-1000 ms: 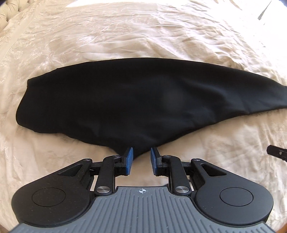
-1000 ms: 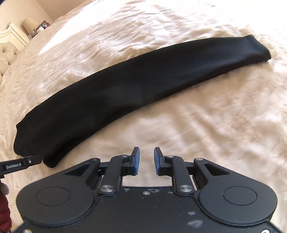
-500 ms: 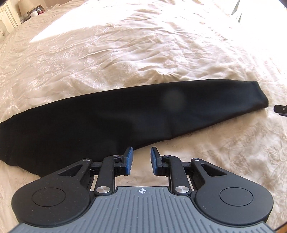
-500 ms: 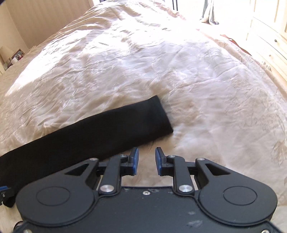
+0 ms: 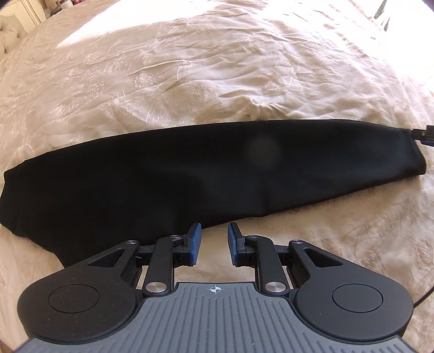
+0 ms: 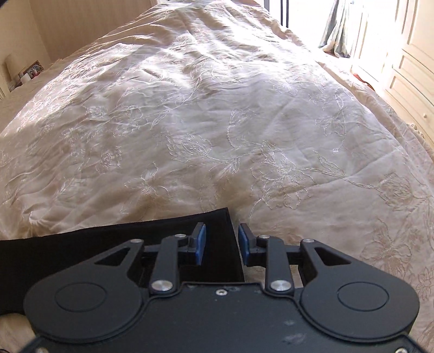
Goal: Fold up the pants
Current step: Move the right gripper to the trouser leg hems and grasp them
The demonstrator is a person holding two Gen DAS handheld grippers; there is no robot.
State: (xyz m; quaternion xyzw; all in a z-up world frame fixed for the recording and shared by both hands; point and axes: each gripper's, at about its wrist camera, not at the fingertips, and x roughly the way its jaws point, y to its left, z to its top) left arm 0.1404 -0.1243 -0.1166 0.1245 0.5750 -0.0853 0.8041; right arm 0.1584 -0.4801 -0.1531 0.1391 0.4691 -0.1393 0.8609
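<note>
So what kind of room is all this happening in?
Most likely a bedroom. The black pants lie on a wide bed with a cream embroidered bedspread, a tufted headboard shows at one corner, and panelled white cupboards stand beside the bed.

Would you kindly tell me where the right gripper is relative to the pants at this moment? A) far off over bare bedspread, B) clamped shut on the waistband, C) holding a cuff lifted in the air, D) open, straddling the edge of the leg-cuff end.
D: the right gripper is open, with the cuff edge of the flat-lying pants between its pads.
</note>
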